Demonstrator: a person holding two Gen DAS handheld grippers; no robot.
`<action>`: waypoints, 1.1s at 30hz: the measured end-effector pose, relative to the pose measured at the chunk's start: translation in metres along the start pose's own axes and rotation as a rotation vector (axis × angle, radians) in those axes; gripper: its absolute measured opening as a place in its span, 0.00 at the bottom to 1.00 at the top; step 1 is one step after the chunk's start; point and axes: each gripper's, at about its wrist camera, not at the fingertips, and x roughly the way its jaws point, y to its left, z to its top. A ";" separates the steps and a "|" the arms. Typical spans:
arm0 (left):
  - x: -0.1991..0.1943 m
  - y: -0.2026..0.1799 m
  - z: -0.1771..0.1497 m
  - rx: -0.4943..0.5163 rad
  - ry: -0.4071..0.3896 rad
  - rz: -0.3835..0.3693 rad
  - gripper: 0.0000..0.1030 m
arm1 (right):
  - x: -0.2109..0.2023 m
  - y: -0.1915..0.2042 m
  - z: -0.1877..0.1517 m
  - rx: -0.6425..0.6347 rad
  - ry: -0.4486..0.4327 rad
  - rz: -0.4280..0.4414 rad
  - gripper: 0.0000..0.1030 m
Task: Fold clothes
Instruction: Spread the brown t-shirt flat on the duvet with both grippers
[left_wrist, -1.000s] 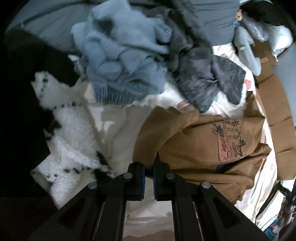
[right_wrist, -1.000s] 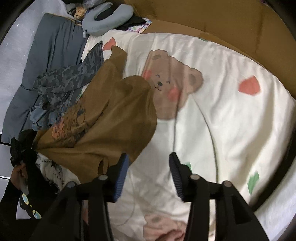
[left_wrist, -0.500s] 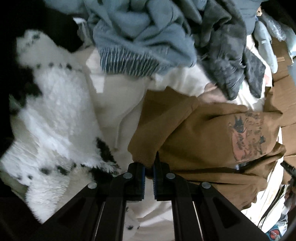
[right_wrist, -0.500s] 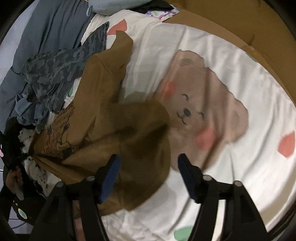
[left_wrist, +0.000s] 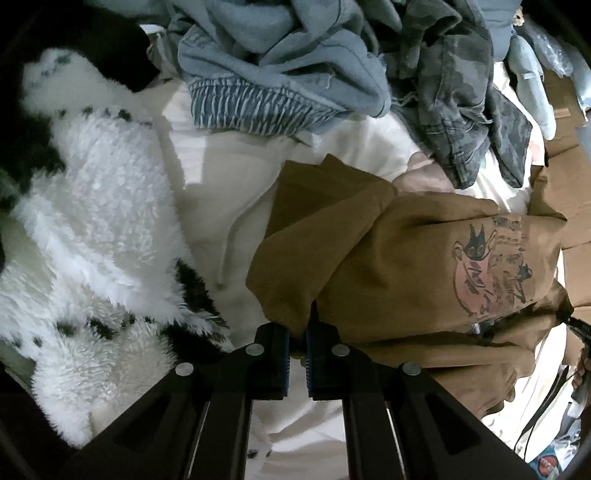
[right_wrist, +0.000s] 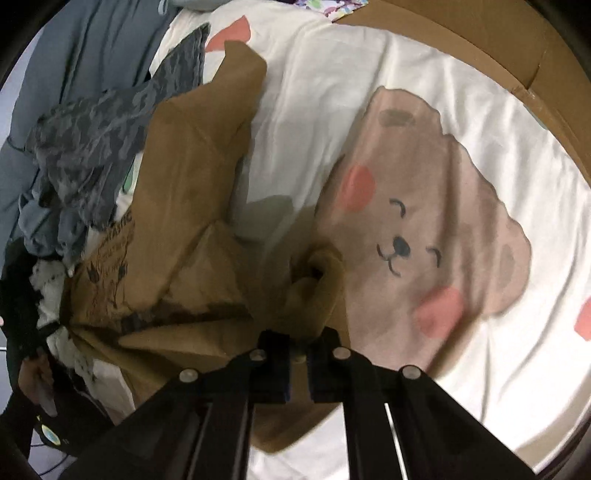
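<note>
A brown sweatshirt (left_wrist: 399, 266) with a cartoon print lies crumpled on the bed. My left gripper (left_wrist: 297, 341) is shut on a fold of its cloth at the near edge. In the right wrist view the same brown sweatshirt (right_wrist: 192, 206) spreads to the left, and my right gripper (right_wrist: 298, 345) is shut on a bunched fold of it, which rises between the fingers. The print (right_wrist: 110, 266) faces the left side there.
A white fluffy garment with black spots (left_wrist: 99, 229) lies left. A blue knit sweater (left_wrist: 280, 66) and a camouflage garment (left_wrist: 458, 96) are piled behind. The bear-print sheet (right_wrist: 424, 229) covers the bed, with cardboard (right_wrist: 480, 48) at its far edge. A hand (right_wrist: 33, 376) shows lower left.
My right gripper moved onto the brown sweatshirt and went from open to shut on a fold. The left gripper kept its hold and moved closer to the clothes pile.
</note>
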 end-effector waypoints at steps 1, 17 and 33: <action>-0.001 -0.001 0.000 0.002 0.000 -0.001 0.05 | -0.004 0.000 -0.004 -0.004 0.003 -0.010 0.05; -0.008 -0.072 -0.015 0.119 0.025 -0.081 0.05 | -0.087 -0.072 -0.111 0.182 -0.047 -0.072 0.04; -0.001 -0.153 -0.060 0.252 0.115 -0.159 0.05 | -0.154 -0.142 -0.263 0.484 -0.114 -0.074 0.04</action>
